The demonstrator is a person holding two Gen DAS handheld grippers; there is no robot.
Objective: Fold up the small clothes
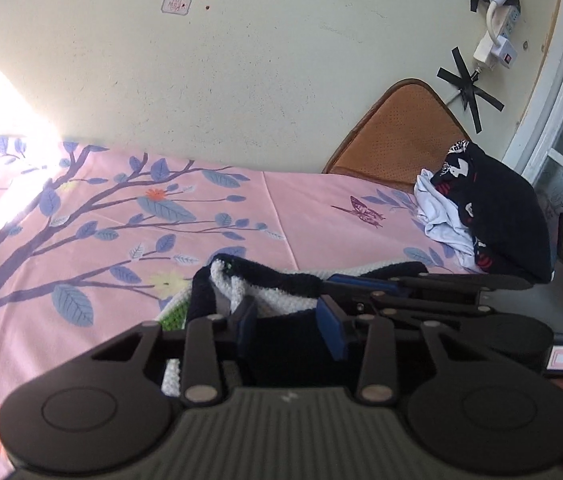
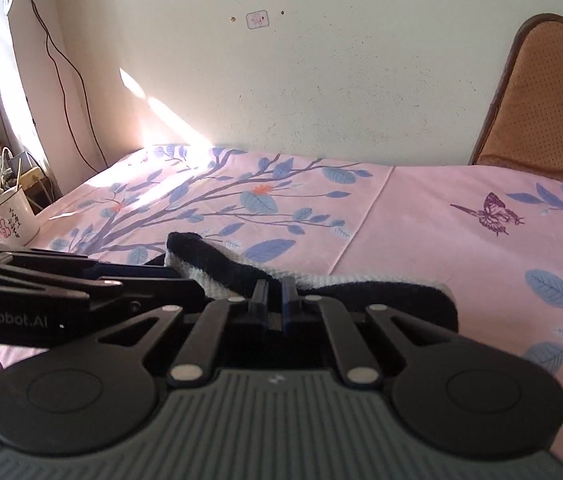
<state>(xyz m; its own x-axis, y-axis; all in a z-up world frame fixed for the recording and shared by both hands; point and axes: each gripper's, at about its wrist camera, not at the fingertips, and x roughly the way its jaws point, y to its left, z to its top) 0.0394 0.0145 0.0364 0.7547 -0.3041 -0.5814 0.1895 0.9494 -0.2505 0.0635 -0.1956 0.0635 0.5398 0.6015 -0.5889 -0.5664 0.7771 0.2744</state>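
knit garment (image 1: 281,276) between both grippers' jaws

We cannot see most of the knitted garment (image 1: 281,280): the left gripper (image 1: 291,326) hides its near part. The clothes pile (image 1: 481,216) is partly masked by a gripper arm. The chair back (image 2: 553,92) and mug (image 2: 9,216) are cut by the right view's edges; the wall sticker (image 2: 257,20) is unreadable.
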